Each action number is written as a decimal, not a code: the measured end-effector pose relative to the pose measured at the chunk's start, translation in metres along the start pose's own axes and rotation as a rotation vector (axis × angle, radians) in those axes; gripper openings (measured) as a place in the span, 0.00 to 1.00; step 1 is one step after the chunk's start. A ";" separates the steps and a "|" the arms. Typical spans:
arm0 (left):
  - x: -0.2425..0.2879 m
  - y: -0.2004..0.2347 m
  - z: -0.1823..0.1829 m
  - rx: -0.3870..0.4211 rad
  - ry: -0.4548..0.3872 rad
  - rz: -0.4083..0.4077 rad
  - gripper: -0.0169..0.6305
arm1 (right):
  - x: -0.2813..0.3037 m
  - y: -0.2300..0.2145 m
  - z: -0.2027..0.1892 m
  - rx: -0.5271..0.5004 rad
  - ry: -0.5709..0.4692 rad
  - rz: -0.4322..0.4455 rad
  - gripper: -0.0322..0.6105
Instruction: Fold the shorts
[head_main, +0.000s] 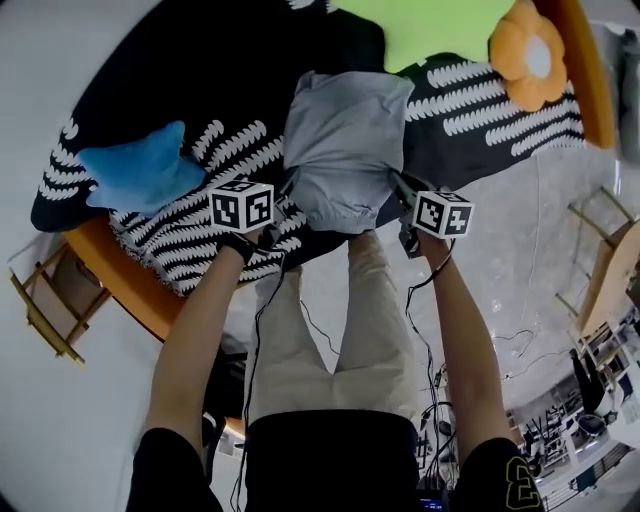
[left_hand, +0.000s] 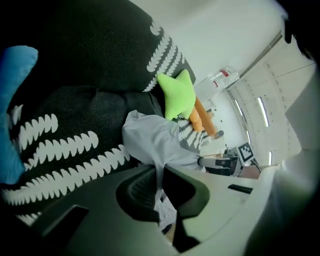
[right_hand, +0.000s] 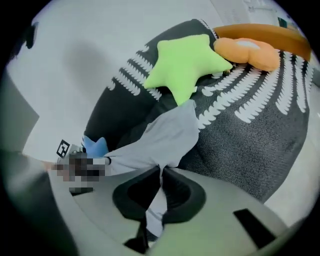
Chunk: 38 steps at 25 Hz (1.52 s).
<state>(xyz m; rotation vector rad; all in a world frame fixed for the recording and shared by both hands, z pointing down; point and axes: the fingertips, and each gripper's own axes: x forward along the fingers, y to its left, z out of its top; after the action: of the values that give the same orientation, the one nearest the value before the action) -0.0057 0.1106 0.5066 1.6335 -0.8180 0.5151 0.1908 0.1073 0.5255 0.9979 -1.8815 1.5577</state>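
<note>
Light grey shorts (head_main: 342, 150) lie on a dark bed cover with white leaf stripes (head_main: 230, 150), their near hem lifted off it. My left gripper (head_main: 283, 226) is shut on the shorts' near left corner, and the cloth (left_hand: 152, 142) runs down between its jaws. My right gripper (head_main: 397, 215) is shut on the near right corner, with the grey cloth (right_hand: 160, 140) pinched between its jaws. The shorts hang stretched between both grippers.
A blue star cushion (head_main: 140, 170) lies left of the shorts. A green star cushion (head_main: 420, 25) and an orange flower cushion (head_main: 528, 55) sit beyond them. The round bed has an orange rim (head_main: 125, 280). Wooden frames (head_main: 50, 300) stand on the floor at left and right.
</note>
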 end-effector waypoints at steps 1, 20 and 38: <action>-0.006 -0.004 -0.002 -0.010 -0.011 -0.010 0.06 | -0.007 0.005 0.000 0.003 -0.008 0.008 0.10; -0.074 -0.056 0.046 0.070 -0.223 -0.135 0.06 | -0.073 0.065 0.060 -0.140 -0.154 0.072 0.10; -0.190 -0.064 0.186 0.246 -0.485 -0.089 0.06 | -0.056 0.184 0.215 -0.384 -0.343 0.180 0.10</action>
<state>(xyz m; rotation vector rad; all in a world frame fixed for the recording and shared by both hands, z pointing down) -0.1016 -0.0207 0.2866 2.0530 -1.0595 0.1560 0.0956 -0.0745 0.3233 0.9850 -2.4489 1.0962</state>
